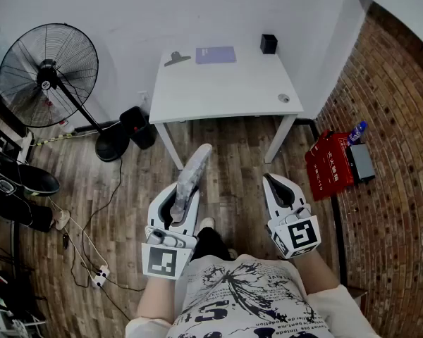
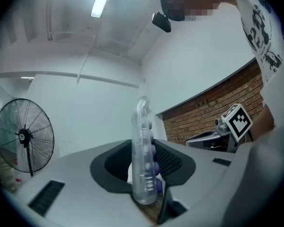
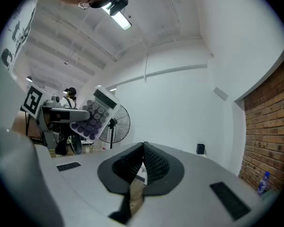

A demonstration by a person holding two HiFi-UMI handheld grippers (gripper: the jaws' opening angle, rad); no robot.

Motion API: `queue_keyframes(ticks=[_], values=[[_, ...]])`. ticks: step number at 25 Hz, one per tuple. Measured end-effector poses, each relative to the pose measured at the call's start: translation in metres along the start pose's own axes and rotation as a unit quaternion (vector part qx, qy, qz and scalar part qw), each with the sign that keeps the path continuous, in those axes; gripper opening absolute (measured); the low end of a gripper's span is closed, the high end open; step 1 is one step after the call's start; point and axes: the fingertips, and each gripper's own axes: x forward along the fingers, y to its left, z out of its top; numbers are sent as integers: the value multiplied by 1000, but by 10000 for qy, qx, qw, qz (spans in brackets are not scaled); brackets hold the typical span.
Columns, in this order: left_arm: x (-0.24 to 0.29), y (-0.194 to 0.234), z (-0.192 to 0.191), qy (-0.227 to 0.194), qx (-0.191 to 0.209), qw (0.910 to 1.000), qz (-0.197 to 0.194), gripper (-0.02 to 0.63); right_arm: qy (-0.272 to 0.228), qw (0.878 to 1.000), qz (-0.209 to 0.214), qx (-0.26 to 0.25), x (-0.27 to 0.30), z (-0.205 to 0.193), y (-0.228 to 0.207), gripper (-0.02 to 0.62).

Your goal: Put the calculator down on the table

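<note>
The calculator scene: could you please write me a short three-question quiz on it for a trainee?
1. True or false: the right gripper has its jaws together with nothing between them.
2. On the white table, what lies between the grey clip and the black box?
3. The calculator is: A) lying on the table; B) clamped in the left gripper; C) clamped in the right gripper.
Key: 1 true; 2 the purple notebook; 3 B.
</note>
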Motion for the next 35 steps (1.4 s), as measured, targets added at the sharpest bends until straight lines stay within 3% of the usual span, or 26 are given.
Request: queue_keyframes(ticks=[13, 20, 26, 35], values=[[17, 5, 1, -43, 10, 10000, -12, 141, -42, 9999, 129, 103, 17, -1, -8, 14], [55, 32, -11, 23, -15, 10000, 31, 141, 96, 9997, 78, 231, 62, -10, -28, 14], [124, 84, -33, 53, -50, 10000, -14, 141, 108, 9998, -42, 137, 138, -12, -63, 15], [275, 184, -51, -17, -150, 9995, -267, 141, 339, 9983, -403, 240, 297, -10, -139, 15]])
